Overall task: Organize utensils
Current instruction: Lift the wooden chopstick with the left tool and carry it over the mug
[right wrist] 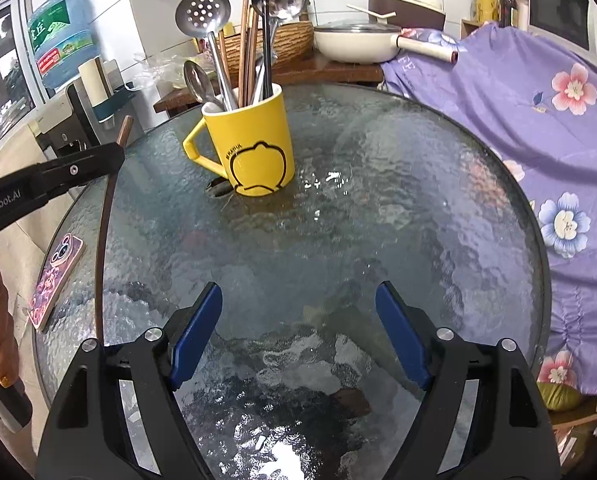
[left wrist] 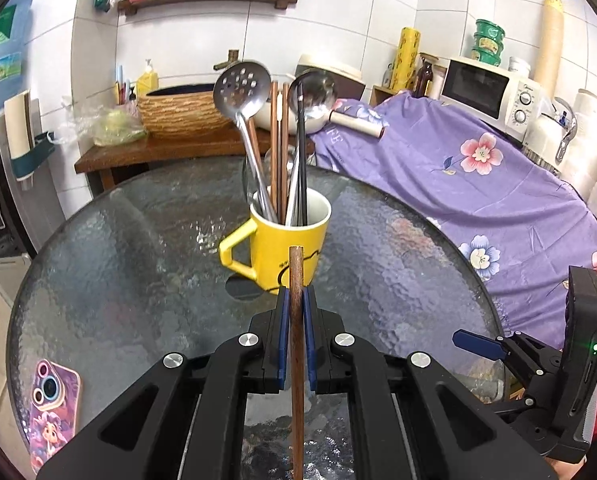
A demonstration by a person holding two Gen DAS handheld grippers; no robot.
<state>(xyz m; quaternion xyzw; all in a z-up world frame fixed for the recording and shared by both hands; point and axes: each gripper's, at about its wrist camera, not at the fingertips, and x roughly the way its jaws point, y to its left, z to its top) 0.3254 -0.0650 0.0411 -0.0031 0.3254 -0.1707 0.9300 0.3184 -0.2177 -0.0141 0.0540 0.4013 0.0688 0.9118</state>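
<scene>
A yellow mug stands upright on the round glass table. It holds a slotted spoon, a ladle, wooden chopsticks and dark utensils. My left gripper is shut on a wooden chopstick, held upright just in front of the mug. In the right wrist view the mug is at the far left-centre, and the held chopstick shows at the left. My right gripper is open and empty above the table, near its front edge.
A phone in a pink case lies at the table's left edge. A purple floral cloth covers furniture to the right, with a microwave behind. A wooden bench with a woven basket and a white pan stands beyond the table.
</scene>
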